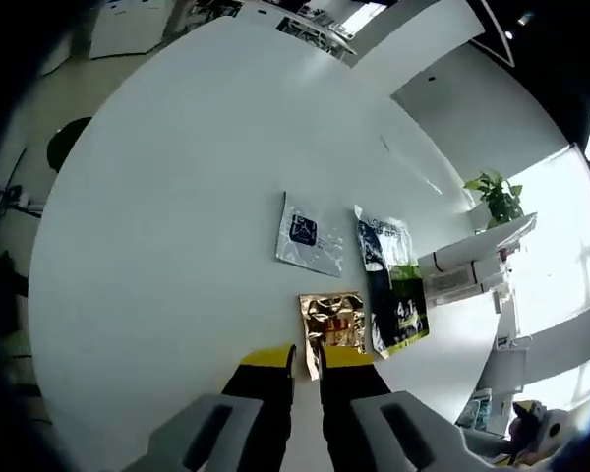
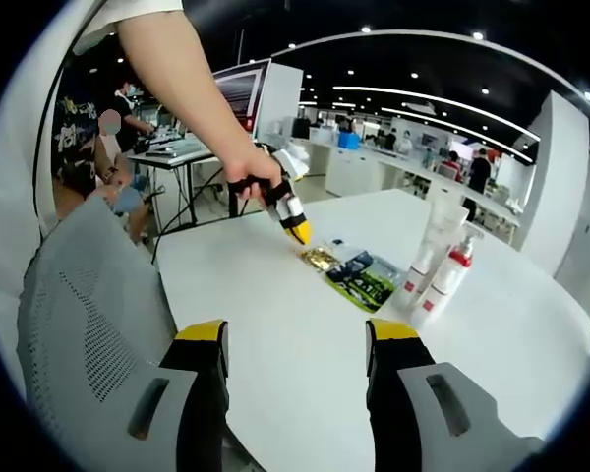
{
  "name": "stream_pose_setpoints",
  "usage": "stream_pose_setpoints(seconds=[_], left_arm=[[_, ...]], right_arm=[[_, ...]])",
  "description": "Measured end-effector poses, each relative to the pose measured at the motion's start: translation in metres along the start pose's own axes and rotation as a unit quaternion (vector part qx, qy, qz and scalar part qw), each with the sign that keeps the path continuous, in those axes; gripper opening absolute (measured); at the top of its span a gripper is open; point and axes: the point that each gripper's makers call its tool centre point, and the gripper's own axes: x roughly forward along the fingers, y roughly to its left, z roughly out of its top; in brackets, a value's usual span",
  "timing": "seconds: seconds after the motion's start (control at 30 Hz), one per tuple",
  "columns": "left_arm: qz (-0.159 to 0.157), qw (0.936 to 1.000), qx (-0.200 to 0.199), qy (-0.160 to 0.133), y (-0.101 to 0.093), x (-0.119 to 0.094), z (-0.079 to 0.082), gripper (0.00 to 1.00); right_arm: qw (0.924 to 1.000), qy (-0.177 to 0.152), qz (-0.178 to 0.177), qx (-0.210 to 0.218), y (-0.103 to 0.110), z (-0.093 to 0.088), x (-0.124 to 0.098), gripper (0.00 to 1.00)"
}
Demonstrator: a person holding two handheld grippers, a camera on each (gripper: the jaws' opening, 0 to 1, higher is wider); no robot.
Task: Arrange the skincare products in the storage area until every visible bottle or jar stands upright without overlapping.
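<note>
The left gripper pinches the gold packet; the right gripper hangs open, so next comes placing it.

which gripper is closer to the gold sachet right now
Left. The left gripper has its tips at the gold sachet; the right gripper hangs open near the table's edge, well short of it.

In the left gripper view we look steeply down on the white counter from close above, the gold sachet just past our tongs at 12 o'clock. In the right gripper view we sit low and farther back, facing level across the counter. Both views share the sachets and the tubes, at 3 o'clock from above.
</note>
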Motion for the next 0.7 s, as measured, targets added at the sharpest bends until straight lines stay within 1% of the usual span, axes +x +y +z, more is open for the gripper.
stream_pose_setpoints(seconds=[0.13, 0.27, 0.3, 0.37, 0.43, 0.47, 0.53, 0.57, 0.63, 0.7], left_arm=[[-0.004, 0.9993, 0.029, -0.023, -0.009, -0.002, 0.006, 0.13], [-0.003, 0.9984, 0.049, -0.027, -0.012, -0.002, 0.006, 0.17], [0.003, 0.9973, 0.066, -0.033, -0.011, -0.002, 0.009, 0.17], [0.011, 0.9962, 0.076, -0.041, -0.01, -0.001, 0.015, 0.2], [0.027, 0.9952, 0.081, -0.048, -0.006, 0.001, 0.021, 0.26], [0.04, 0.9945, 0.082, -0.052, -0.003, 0.002, 0.026, 0.3], [0.059, 0.9925, 0.091, -0.055, 0.001, 0.005, 0.033, 0.36], [0.062, 0.9917, 0.097, -0.056, 0.001, 0.007, 0.036, 0.38], [0.066, 0.9896, 0.112, -0.06, -0.001, 0.012, 0.042, 0.41], [0.066, 0.989, 0.121, -0.055, -0.003, 0.018, 0.044, 0.42]], right_arm=[[1.0, 0.001, 0.001, -0.001, 0.001, 0.0, 0.0, 0.54], [1.0, 0.001, 0.001, -0.001, 0.001, -0.001, 0.0, 0.54], [1.0, 0.001, 0.001, -0.001, 0.001, -0.001, 0.0, 0.54], [1.0, 0.0, 0.001, -0.002, 0.001, -0.001, 0.0, 0.54], [1.0, 0.002, -0.001, -0.003, 0.001, -0.001, 0.0, 0.54], [1.0, 0.002, -0.002, -0.003, 0.0, -0.001, -0.001, 0.54], [1.0, 0.0, -0.004, -0.001, -0.001, -0.001, -0.001, 0.54], [1.0, 0.001, -0.003, 0.001, -0.001, -0.001, 0.0, 0.54], [1.0, 0.004, -0.003, 0.0, -0.002, -0.002, 0.0, 0.54], [1.0, 0.005, -0.006, 0.0, -0.003, -0.002, 0.0, 0.54]])
